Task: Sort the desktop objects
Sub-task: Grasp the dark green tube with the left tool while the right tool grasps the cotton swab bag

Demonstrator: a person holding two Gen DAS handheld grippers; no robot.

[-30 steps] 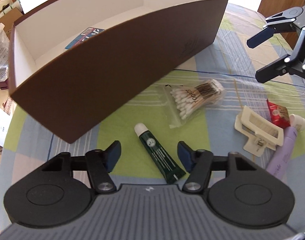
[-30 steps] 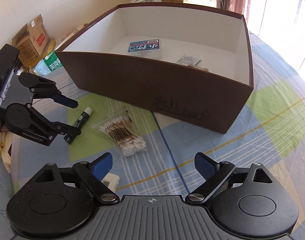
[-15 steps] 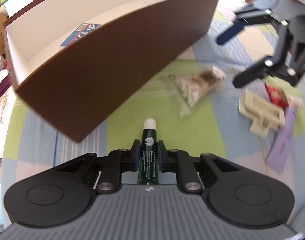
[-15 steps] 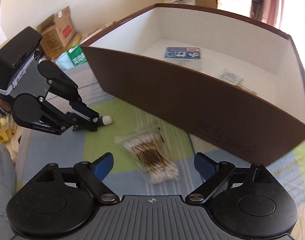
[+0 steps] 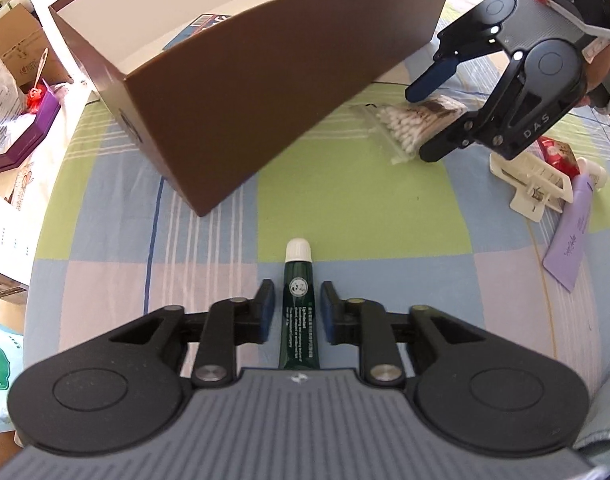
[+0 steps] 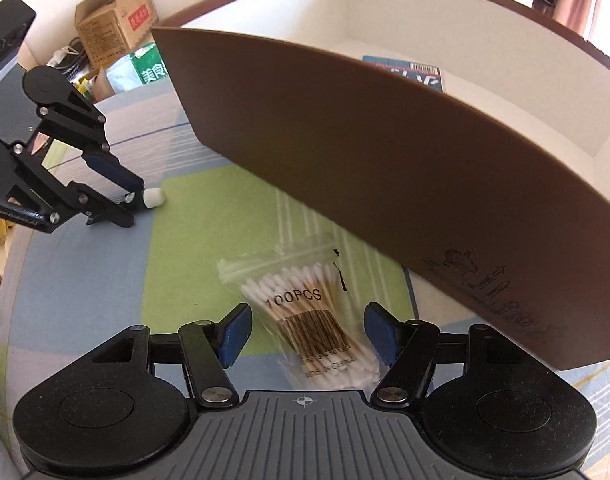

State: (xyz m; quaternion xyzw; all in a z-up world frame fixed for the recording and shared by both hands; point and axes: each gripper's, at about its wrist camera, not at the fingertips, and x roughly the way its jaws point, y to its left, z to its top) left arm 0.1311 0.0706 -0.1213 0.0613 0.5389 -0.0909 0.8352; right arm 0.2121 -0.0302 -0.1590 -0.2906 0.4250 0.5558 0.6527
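Observation:
A dark green tube with a white cap [image 5: 298,300] sits lengthwise between the blue pads of my left gripper [image 5: 297,304], which is shut on it. In the right wrist view the left gripper [image 6: 135,202] holds the tube [image 6: 153,197] just above the checked cloth. A clear bag of cotton swabs [image 6: 305,312] lies on the green patch. My right gripper [image 6: 307,332] stands open astride it, pads apart from the bag. In the left wrist view the right gripper [image 5: 419,126] hangs over the swab bag [image 5: 409,128]. The brown box [image 5: 265,92] with a white inside holds a blue packet [image 6: 409,74].
A white hair clip [image 5: 533,182], a purple tube [image 5: 569,248] and a red packet [image 5: 555,152] lie at the right of the cloth. The brown box wall [image 6: 345,140] stands close behind the swabs. Cardboard boxes [image 6: 113,28] and bags crowd the floor beyond the table edge.
My left gripper went from open to shut on the green tube and drew back from the box. My right gripper came down and now straddles the swab bag.

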